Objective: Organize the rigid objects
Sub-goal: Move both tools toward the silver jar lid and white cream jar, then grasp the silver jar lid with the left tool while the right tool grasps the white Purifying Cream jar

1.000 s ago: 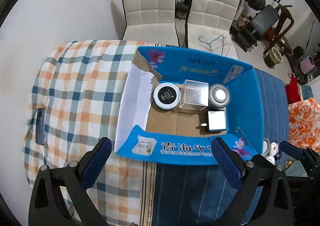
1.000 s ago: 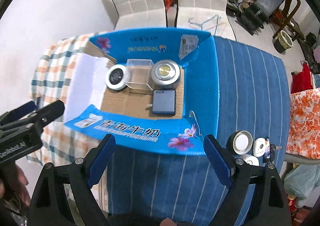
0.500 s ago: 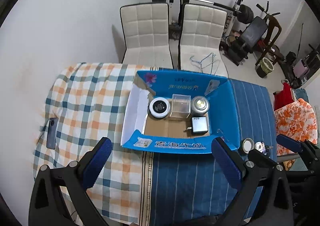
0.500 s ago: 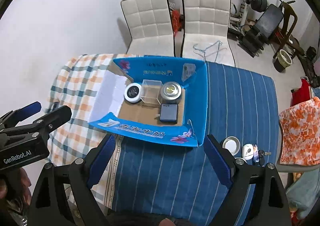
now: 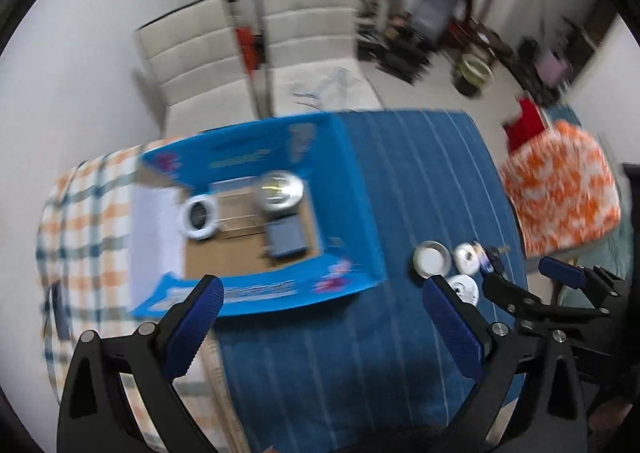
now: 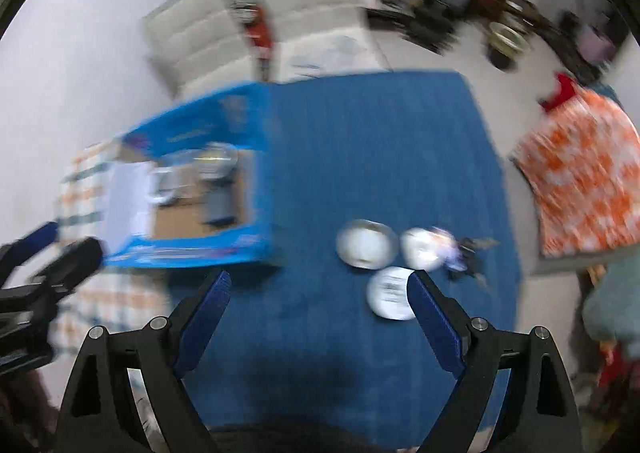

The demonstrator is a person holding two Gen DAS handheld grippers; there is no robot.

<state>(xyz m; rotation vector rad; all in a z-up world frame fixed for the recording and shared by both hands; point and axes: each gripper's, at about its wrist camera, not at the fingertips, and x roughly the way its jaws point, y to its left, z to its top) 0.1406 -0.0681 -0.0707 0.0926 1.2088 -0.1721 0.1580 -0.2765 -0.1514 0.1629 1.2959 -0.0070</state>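
A blue cardboard box (image 5: 352, 189) lies open on the table; it also shows in the right wrist view (image 6: 260, 157). Inside it are a white round tin (image 5: 199, 213), a clear plastic case (image 5: 236, 205), a silver round tin (image 5: 280, 189) and a grey charger (image 5: 286, 241). On the blue striped cloth to its right lie a silver lid (image 6: 364, 243), a round white piece (image 6: 420, 249), a white disc (image 6: 390, 293) and dark keys (image 6: 468, 253). My left gripper (image 5: 320, 305) is open and empty. My right gripper (image 6: 318, 293) is open and empty, above the cloth beside the white disc.
A checked cloth (image 5: 88, 213) covers the table's left part, with a dark phone (image 5: 58, 309) near its edge. Two white chairs (image 5: 248, 53) stand behind the table. An orange patterned cushion (image 5: 560, 181) sits to the right. Gym equipment (image 5: 440, 13) fills the back.
Both views have swung to the right and are blurred with motion. The box now sits left of centre and the small items on the blue cloth are nearer both grippers.
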